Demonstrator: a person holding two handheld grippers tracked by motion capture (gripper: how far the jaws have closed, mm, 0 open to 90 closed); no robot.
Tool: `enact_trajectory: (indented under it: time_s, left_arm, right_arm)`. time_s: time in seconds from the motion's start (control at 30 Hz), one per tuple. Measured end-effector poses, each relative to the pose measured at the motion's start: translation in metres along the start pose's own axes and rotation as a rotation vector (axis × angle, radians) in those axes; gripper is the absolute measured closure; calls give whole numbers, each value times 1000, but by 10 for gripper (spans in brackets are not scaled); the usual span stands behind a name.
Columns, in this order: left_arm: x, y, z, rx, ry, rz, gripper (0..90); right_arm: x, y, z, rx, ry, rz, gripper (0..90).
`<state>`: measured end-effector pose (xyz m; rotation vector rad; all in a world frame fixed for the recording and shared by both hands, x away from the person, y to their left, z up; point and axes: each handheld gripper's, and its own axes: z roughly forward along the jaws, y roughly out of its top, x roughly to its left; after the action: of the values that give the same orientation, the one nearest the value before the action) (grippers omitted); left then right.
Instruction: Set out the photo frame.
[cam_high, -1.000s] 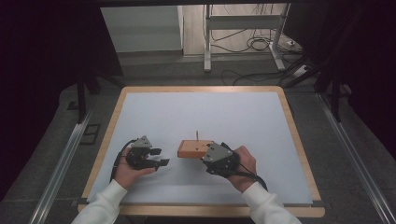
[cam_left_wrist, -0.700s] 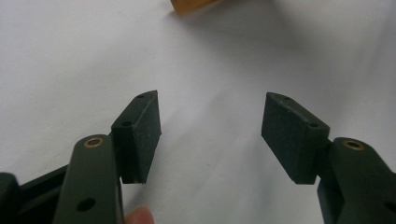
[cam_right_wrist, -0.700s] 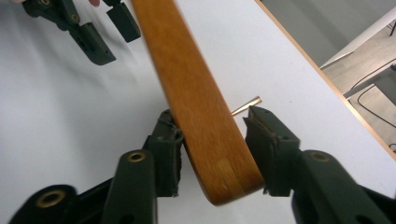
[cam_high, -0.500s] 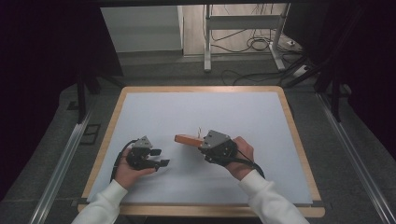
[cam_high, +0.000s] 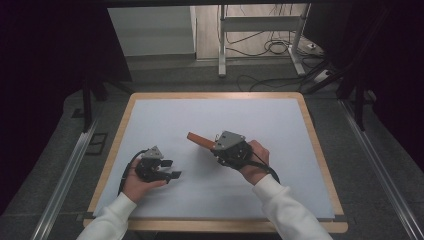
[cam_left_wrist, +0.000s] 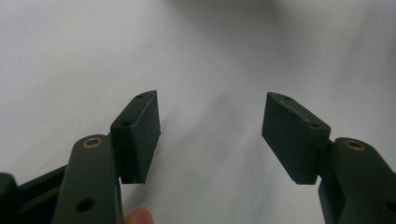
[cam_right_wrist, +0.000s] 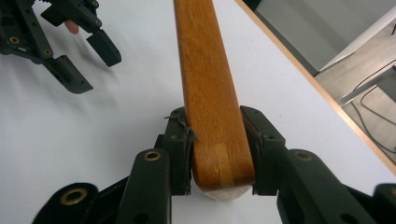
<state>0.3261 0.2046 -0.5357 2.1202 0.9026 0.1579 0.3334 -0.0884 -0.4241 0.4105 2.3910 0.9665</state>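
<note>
White sheeting is covering the wood-rimmed table (cam_high: 115, 150), leaving you a plain work surface. Your right gripper (cam_right_wrist: 215, 154) is clamping the near end of the flat orange-brown wooden block (cam_right_wrist: 205, 79); its jaws have just been closing on both long sides, so the block is riding lifted and tilted above the table's middle, probably for carrying or turning. Your left gripper (cam_high: 167, 170) is resting low at the near left with jaws spread wide and nothing between them, seemingly waiting to receive.
</note>
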Motion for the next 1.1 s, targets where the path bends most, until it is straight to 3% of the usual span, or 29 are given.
enact_trajectory:
  time_s: [0.23,0.37,0.6,1.1]
  left_arm:
    - [0,0,0,-1,0,-5,364]
    - [-1,0,0,0,1,-2,363]
    - [-1,0,2,6,4,6,362]
    - [-1,0,1,8,2,1,360]
  right_arm:
    - [0,3,-9,-25,26,8,689]
    - [-1,0,-21,-33,69,37,691]
    - [6,-5,-37,-17,105,-6,689]
    - [-19,-11,-32,-12,20,51,661]
